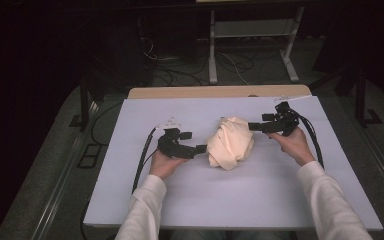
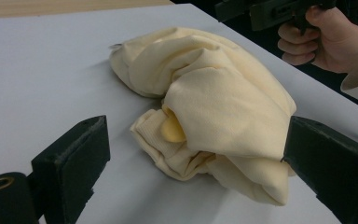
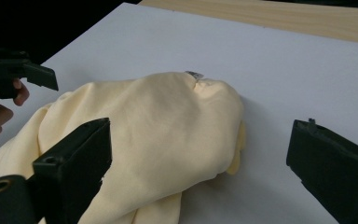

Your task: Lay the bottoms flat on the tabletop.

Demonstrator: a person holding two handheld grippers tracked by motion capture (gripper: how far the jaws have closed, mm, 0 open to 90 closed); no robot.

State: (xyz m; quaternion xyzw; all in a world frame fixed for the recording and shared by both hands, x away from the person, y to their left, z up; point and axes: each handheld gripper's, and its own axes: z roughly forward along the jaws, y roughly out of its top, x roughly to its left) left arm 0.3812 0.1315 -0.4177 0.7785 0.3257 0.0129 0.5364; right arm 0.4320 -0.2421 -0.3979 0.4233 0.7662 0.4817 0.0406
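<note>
So there's a crumpled cream-yellow garment [image 1: 231, 142] bunched up in a heap near the middle of the white table [image 1: 130, 190], looks like a sweatshirt or similar since a ribbed cuff or hem pokes out on the left gripper's side. The left gripper [image 1: 200, 149] sits just at the heap's left edge, and the right gripper [image 1: 254, 126] comes in at its upper right, far side. Both have their jaws spread wide with nothing pinched. In the left gripper view the cloth's near end lies between the jaws, maybe brushing the right one, but it isn't squeezed. In the right gripper view the jaws hover over the top of the bundle.

I'd say this is the approach step, right before the first grab. Next move probably means each gripper picking an actual edge or the ribbed band, not a random fold, then closing and pulling apart to open the heap.
</note>
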